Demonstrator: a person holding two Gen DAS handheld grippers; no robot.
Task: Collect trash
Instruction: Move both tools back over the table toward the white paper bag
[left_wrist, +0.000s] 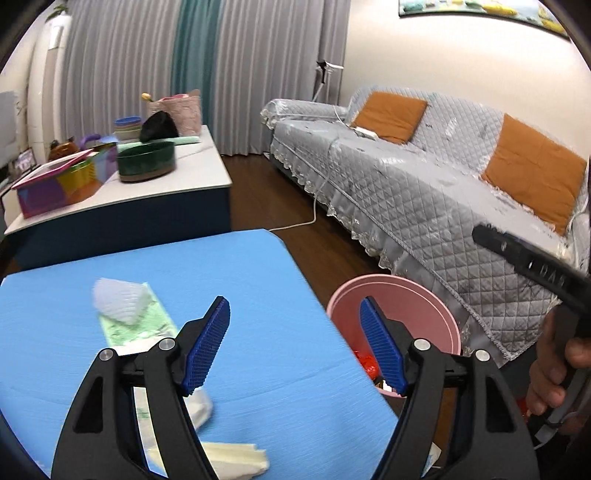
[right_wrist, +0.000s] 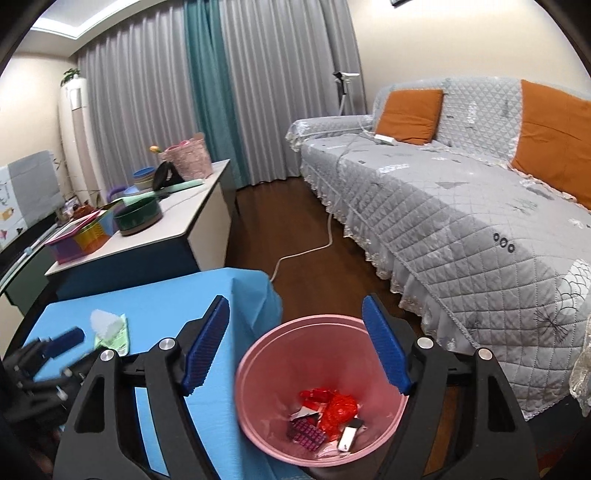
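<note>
A pink trash bin (right_wrist: 317, 391) stands on the floor beside the blue table (right_wrist: 155, 302); it holds red wrappers (right_wrist: 332, 402) and other scraps. My right gripper (right_wrist: 295, 347) is open and empty above the bin. My left gripper (left_wrist: 295, 343) is open and empty above the blue table's (left_wrist: 258, 288) right edge, with the bin (left_wrist: 399, 314) behind its right finger. On the table lie a white foam net (left_wrist: 118, 301) on a green pack (left_wrist: 136, 325), a white crumpled tissue (left_wrist: 199, 406) and pale folded paper (left_wrist: 236, 458). The left gripper also shows blurred in the right wrist view (right_wrist: 48, 354).
A grey quilted sofa (right_wrist: 461, 206) with orange cushions (right_wrist: 410, 114) runs along the right. A white side table (left_wrist: 177, 173) behind carries a green bowl (left_wrist: 146, 160), colourful boxes and a basket. A white cable (right_wrist: 306, 251) lies on the wood floor. The right hand-held gripper (left_wrist: 554, 295) is at the right edge.
</note>
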